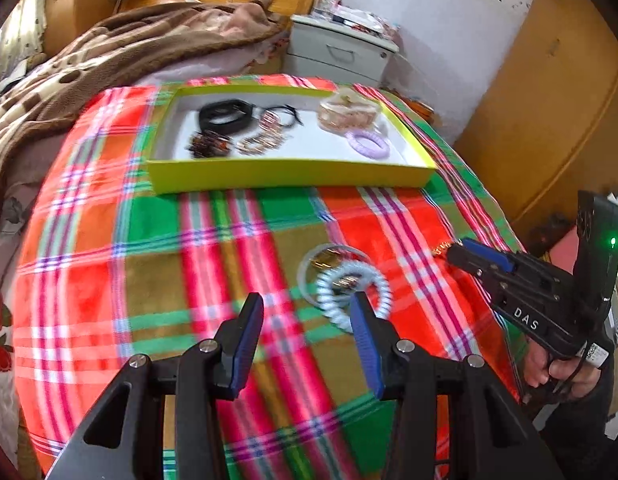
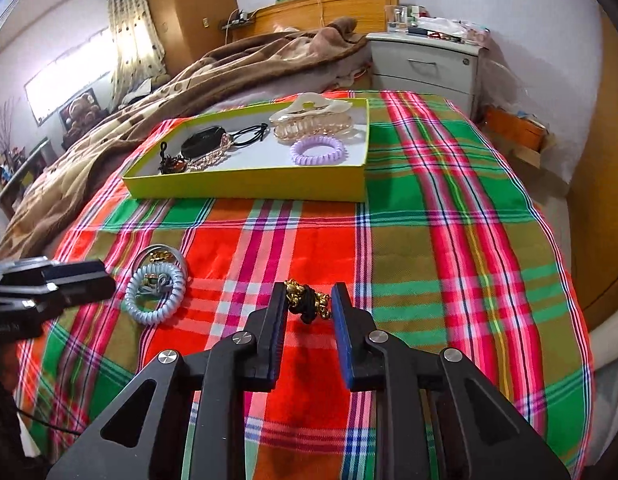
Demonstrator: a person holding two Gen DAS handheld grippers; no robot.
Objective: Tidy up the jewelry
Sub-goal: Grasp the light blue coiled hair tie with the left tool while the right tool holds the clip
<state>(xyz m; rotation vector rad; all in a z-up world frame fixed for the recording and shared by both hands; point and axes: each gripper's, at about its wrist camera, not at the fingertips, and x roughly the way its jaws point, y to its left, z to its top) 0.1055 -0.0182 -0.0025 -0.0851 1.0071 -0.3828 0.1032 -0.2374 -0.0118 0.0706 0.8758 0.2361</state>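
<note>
Both grippers sit over the plaid cloth [image 2: 429,208] spread on the bed. Left gripper [image 1: 307,312]: jaws wide apart, nothing between the pads, tips hovering just short of the pale blue coil hair tie [image 1: 351,294]; its right finger overlaps the coil's edge in the left wrist view, contact not clear. The coil lies on the cloth partly over a thin silvery bangle [image 1: 309,264], with small gold and metal pieces inside the two rings; too blurred to identify. Right gripper [image 2: 309,300]: jaws partly closed, a gap visible between the blue pads, straddling a gold chain with black cord [image 2: 309,300] lying bunched on the cloth. The left pad looks to be against the chain, the right pad just beside it; cannot tell if it is actually pinched. A hand [image 1: 565,376] holds the right gripper's handle at the right edge of the left wrist view. Yellow-green tray [image 2: 245,188] sits at the far side of the cloth, well apart from both grippers. Inside it: a beige claw clip [image 2: 313,120], a lilac coil tie [image 2: 317,150] just in front of it, a black oval piece [image 2: 203,140], black elastic loops [image 2: 249,134], beaded bracelets [image 2: 207,162] and a dark brown beaded item [image 2: 173,166] at the left end. Brown blanket [image 2: 213,68] and a grey nightstand [image 2: 425,68] lie behind.
</note>
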